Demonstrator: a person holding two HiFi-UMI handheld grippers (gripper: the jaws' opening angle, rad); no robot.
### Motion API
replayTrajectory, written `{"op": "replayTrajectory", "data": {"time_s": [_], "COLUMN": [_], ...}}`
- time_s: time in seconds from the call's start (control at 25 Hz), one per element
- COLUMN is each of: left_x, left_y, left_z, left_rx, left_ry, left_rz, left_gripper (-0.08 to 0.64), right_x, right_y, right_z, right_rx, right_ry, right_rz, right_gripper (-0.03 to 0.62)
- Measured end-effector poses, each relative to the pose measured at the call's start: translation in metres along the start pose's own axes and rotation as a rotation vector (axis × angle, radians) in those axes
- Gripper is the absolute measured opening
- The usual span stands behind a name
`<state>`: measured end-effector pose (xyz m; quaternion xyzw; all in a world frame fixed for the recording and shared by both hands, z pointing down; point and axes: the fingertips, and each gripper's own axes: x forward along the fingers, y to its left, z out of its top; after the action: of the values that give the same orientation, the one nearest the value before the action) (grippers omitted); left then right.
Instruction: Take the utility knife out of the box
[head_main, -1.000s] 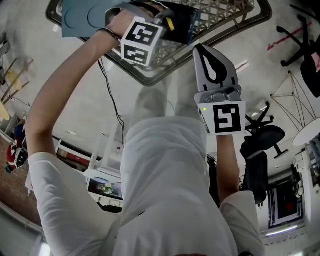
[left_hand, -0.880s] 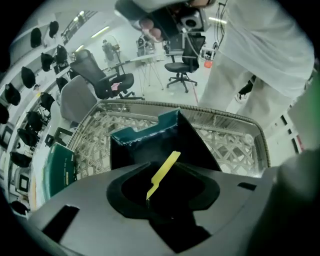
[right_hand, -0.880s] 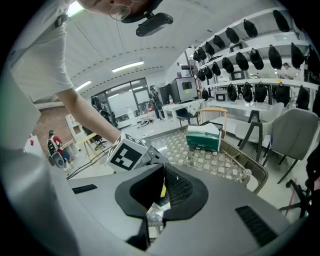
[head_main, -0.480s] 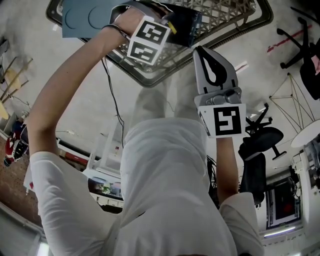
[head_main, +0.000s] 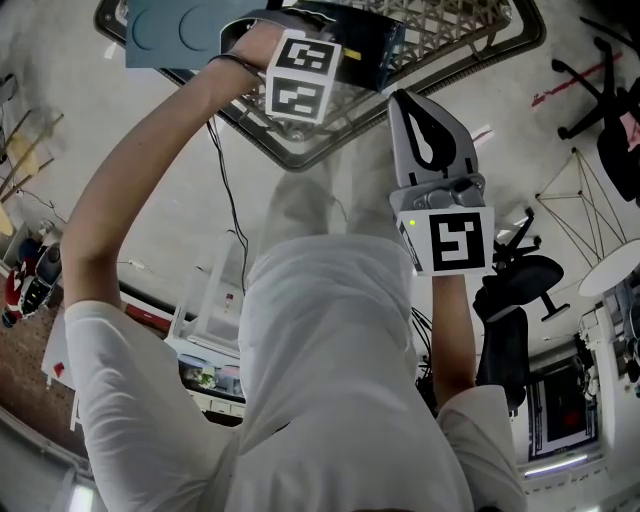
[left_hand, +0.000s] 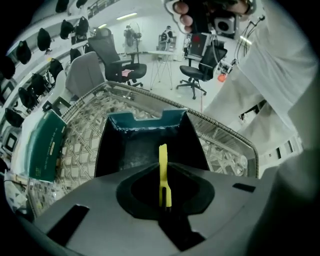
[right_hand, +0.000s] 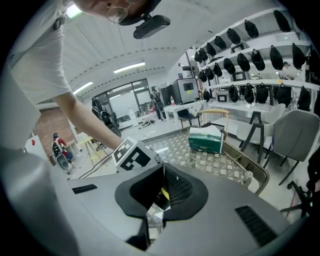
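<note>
The person's left arm stretches forward, its left gripper (left_hand: 164, 207) pointing steeply down into the dark, teal-rimmed box (left_hand: 145, 125) on the woven worktop (left_hand: 80, 145). Its jaws have just been closing and pinch the thin yellow utility knife (left_hand: 163, 170), seen edge-on inside the box. The right gripper (right_hand: 155, 210) clamps the box's wall; print on the green carton (left_hand: 47, 145) is unreadable

Yellow utility knife (left_hand: 163, 172); black box (left_hand: 145, 150), teal rim; lattice-patterned tabletop (left_hand: 82, 140); green carton (left_hand: 46, 145).
</note>
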<state>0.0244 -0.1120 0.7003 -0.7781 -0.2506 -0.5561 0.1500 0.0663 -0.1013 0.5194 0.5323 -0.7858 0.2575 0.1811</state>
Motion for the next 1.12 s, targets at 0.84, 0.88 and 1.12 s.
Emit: {"op": "replayTrajectory", "data": {"time_s": [0.84,0.88,1.12], "left_x": [-0.128,-0.139,-0.197], "left_y": [0.016,0.015,0.003], "left_z": [0.042,0.044,0.058], "left_rx": [-0.493,-0.515,-0.601], "left_ry": [-0.225,-0.239,-0.304], "left_rz": [0.244,0.262,0.349], "left_gripper": [0.044,0.044,0.044], "right_x": [-0.053,-0.058,-0.082], "right_y": [0.029,0.031,0.046], "right_z": [0.049,0.054,0.094], "right_rx": [-0.068,-0.072,-0.09], "right_ry": [-0.118,-0.125,-0.189], "right_rz": [-0.029,-0.032,-0.052], "right_gripper": [0.0,0.0,0.0]}}
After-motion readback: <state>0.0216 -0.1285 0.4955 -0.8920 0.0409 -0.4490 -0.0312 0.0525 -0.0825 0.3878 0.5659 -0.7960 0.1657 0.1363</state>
